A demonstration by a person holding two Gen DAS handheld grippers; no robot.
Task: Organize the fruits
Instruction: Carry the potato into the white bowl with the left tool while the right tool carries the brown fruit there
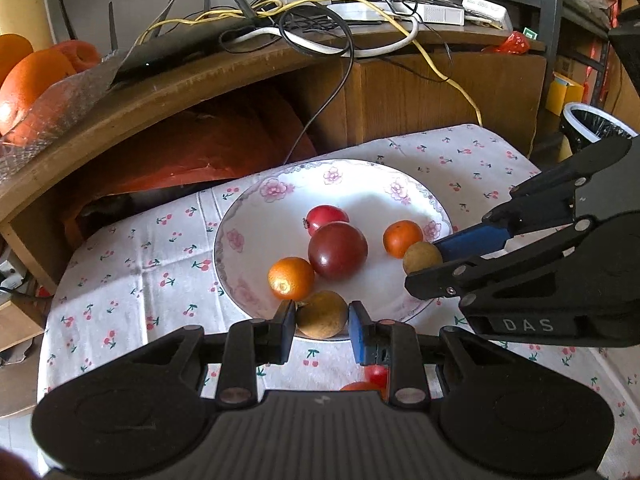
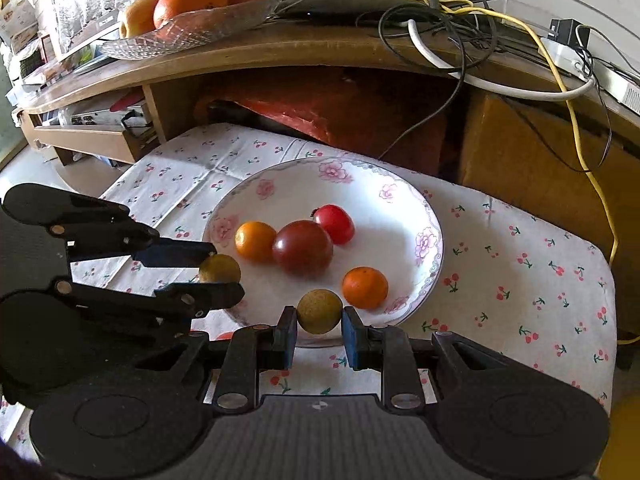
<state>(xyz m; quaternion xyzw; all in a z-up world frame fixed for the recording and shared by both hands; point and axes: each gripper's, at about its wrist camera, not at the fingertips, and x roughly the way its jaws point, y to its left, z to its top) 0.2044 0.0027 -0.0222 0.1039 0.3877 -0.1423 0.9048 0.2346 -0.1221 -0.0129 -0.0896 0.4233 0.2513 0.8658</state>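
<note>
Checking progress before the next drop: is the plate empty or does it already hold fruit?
Holding fruit: four pieces lie in the plate, while each gripper holds a brown fruit above its rim.

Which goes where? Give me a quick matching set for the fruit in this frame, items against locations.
Items:
1. dark red tomato
2. brown fruits
3. big oranges
4. small red tomato

Places:
A. in the glass bowl on the shelf
B. one gripped in the left tool, one in the right tool
C. middle of the plate
D. far part of the plate, touching the dark tomato

Pairs: 1-C, 2-B, 3-A, 4-D
</note>
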